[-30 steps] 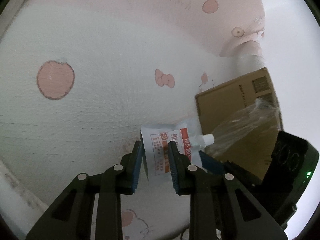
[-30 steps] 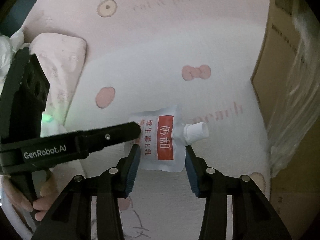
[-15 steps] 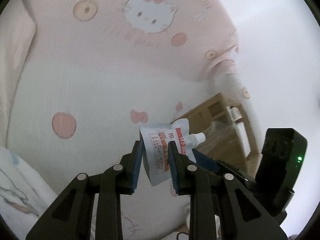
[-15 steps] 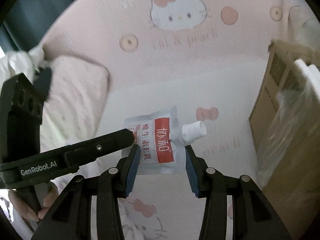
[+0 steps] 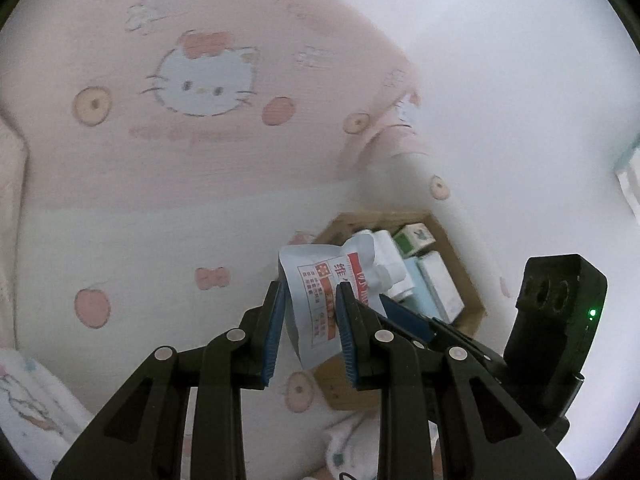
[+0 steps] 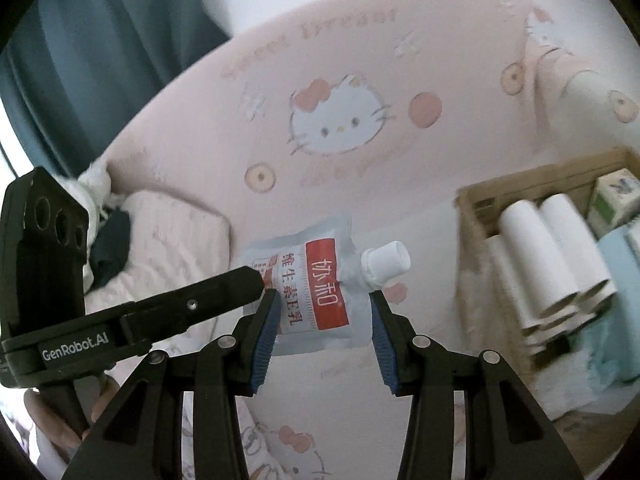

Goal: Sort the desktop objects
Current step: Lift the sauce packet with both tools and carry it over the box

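- Since a second ago we have carried the spout pouch (image 6: 316, 292) up off the pink cat-print bedding (image 5: 208, 160); the cardboard box (image 5: 472, 280), then seen from its side, now shows its open top below us.
- In the box we see white paper rolls (image 6: 552, 256), a green-and-white carton (image 6: 616, 196) and pale blue packs (image 5: 436, 284).
- Our left gripper (image 5: 310, 332) pinches the pouch's edge narrowly.
- Our right gripper (image 6: 322, 340) clamps the pouch's body, beside the white cap (image 6: 386, 264).
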### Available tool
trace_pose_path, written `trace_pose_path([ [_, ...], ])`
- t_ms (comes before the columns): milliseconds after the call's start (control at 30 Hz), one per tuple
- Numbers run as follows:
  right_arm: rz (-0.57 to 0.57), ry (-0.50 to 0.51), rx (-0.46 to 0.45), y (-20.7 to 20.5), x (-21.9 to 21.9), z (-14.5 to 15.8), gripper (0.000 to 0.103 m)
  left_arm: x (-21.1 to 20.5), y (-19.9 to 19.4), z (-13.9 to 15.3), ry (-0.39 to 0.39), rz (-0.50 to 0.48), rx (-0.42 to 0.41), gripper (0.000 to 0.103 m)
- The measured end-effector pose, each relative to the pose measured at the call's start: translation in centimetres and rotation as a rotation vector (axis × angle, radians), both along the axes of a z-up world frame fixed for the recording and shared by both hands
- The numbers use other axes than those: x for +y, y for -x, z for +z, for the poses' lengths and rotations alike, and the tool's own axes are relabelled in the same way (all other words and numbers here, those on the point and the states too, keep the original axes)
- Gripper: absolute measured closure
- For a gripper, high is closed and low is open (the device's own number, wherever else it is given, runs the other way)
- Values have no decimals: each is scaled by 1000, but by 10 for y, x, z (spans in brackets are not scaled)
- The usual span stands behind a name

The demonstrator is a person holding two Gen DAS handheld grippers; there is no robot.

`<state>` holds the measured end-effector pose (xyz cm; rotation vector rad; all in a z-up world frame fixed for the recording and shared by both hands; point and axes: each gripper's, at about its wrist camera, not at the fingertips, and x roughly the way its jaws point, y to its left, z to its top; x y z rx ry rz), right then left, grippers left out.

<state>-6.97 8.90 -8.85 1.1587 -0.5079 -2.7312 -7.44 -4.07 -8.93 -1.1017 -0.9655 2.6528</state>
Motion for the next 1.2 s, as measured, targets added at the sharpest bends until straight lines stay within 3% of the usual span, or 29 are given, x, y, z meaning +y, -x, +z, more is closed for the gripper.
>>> trace_pose_path([
  [133,-30,-13,20,-19,30,21,61,28,14,11,18,-50,5,75],
  [200,-47,-26,22,-11,24,16,61,40,21,14,17,-74,5,75],
  [333,-75,-52,35,-59,46,36,61,70,39,22,22,-127,5,75],
  [533,-98,-83,37,-95,82,47,61,108,67,24,46,-188,-16,75],
  [700,-88,-62,-10,-100,111,46,61,136,86,14,32,-223,-90,75],
  [833,-92,-46,-90,-98,134,37,61,158,100,-1,-34,-261,-170,75],
  [1200,-89,77,-280,-107,193,14,61,209,129,-30,-62,-318,-340,75],
])
